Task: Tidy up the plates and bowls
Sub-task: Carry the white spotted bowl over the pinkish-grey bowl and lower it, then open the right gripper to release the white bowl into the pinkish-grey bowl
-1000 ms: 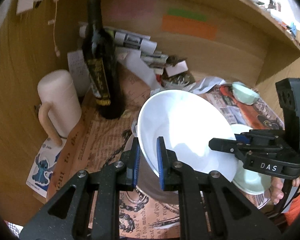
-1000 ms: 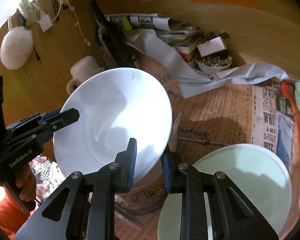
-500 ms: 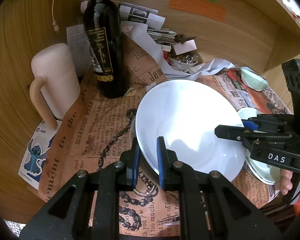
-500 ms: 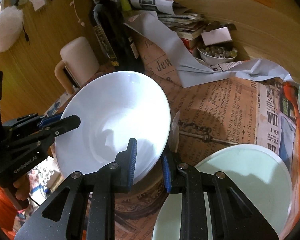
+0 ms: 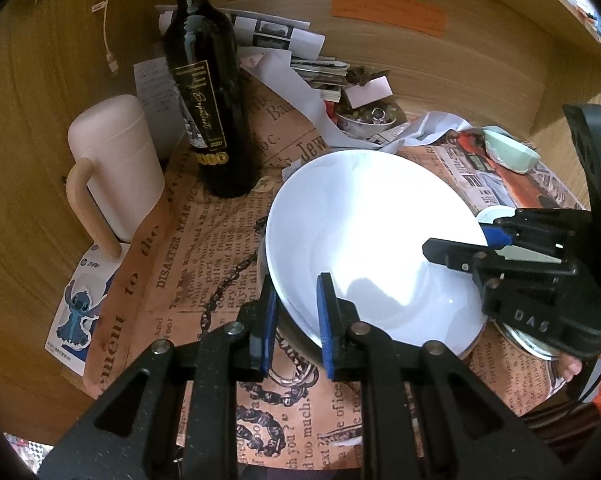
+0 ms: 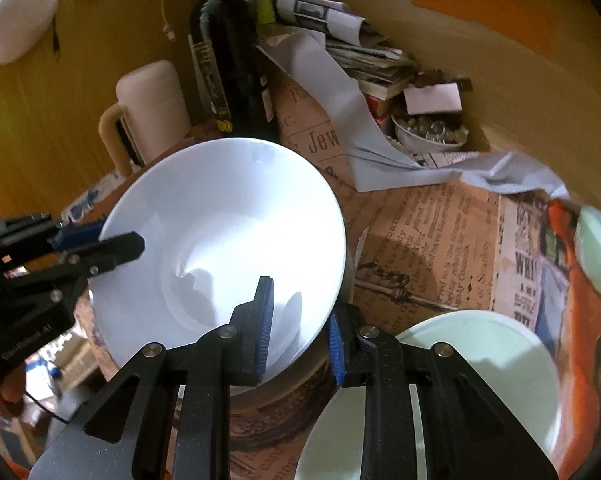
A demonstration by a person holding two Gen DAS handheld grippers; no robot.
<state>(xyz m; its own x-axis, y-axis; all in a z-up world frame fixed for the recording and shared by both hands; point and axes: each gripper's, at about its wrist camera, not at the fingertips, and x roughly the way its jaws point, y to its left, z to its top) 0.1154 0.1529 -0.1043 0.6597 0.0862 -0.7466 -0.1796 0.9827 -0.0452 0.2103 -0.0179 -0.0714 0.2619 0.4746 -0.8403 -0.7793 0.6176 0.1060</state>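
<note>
Since a second ago the bowl (image 5: 374,240) has come down beside the bottle (image 5: 208,80), onto another dish. The left gripper (image 5: 296,320) and right gripper (image 6: 300,328) each pinch opposite rims, sharing its weight to keep it level while stacking.

Black gripper (image 5: 296,320) frames with silver screws carry blue-padded fingers (image 5: 325,320); one reads "DAS".

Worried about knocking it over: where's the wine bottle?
In the left wrist view the wine bottle stands upper left, between the pink mug and the white bowl.
</note>
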